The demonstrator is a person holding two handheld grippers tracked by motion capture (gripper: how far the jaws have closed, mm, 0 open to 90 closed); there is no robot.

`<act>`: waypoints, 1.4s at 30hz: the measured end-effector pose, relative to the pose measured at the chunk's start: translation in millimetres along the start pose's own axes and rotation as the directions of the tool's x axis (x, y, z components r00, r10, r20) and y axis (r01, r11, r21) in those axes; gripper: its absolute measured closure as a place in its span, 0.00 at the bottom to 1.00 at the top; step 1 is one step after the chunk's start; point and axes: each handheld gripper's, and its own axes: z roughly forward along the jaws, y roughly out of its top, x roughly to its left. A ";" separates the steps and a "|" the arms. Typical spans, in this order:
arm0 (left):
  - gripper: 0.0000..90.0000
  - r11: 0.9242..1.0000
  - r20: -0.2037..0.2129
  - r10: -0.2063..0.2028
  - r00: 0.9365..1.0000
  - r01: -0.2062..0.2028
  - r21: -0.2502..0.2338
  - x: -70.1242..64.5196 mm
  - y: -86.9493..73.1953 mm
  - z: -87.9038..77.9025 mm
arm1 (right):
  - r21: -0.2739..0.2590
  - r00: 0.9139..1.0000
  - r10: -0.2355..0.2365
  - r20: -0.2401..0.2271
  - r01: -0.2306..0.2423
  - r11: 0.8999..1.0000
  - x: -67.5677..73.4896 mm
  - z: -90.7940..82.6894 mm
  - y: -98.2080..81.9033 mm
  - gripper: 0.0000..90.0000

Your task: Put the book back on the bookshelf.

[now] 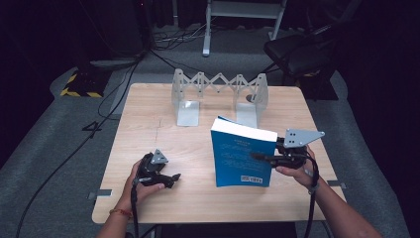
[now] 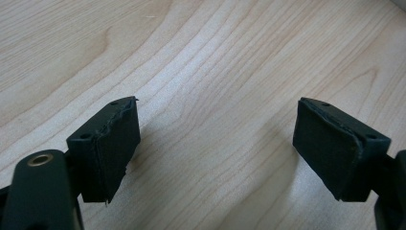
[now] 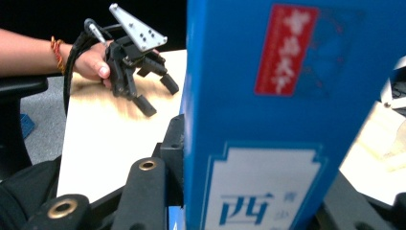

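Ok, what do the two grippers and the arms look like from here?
Both grippers are black. The left gripper and right gripper each carry a grey three-cornered plate with small holes and trail a black cable. The jaws have flat black pads and brass-coloured pivots. Forearms are bare; the left wrist wears an orange-red bracelet.
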 end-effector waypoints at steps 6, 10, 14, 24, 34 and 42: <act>0.18 1.000 -0.034 0.020 0.999 -0.020 -0.011 -3.9 -4.4 -0.2 | -0.006 1.000 -0.020 0.024 0.020 1.000 -2.9 0.7 9.7 0.68; 0.17 1.000 -0.040 0.009 0.999 -0.010 -0.018 -5.4 -5.2 0.2 | -0.006 0.999 -0.014 0.032 0.014 1.000 -9.4 -0.1 13.7 0.68; 0.17 1.000 -0.043 0.004 0.999 -0.004 -0.018 -5.8 -5.3 0.1 | 0.015 0.997 -0.028 0.065 0.027 1.000 -17.9 2.7 24.1 0.69; 0.17 1.000 -0.048 0.007 0.999 -0.008 -0.018 -5.8 -5.3 -0.1 | 0.101 0.981 -0.030 0.193 0.010 0.995 -48.7 6.1 45.3 0.69; 0.17 1.000 -0.043 0.002 0.999 -0.002 -0.017 -5.9 -5.2 0.0 | 0.114 0.937 -0.007 0.350 -0.035 0.993 -85.9 10.6 67.1 0.69; 0.17 1.000 -0.043 0.005 0.999 -0.006 -0.016 -5.5 -5.1 -0.2 | 0.114 0.902 0.018 0.431 -0.074 0.991 -110.9 21.1 77.9 0.69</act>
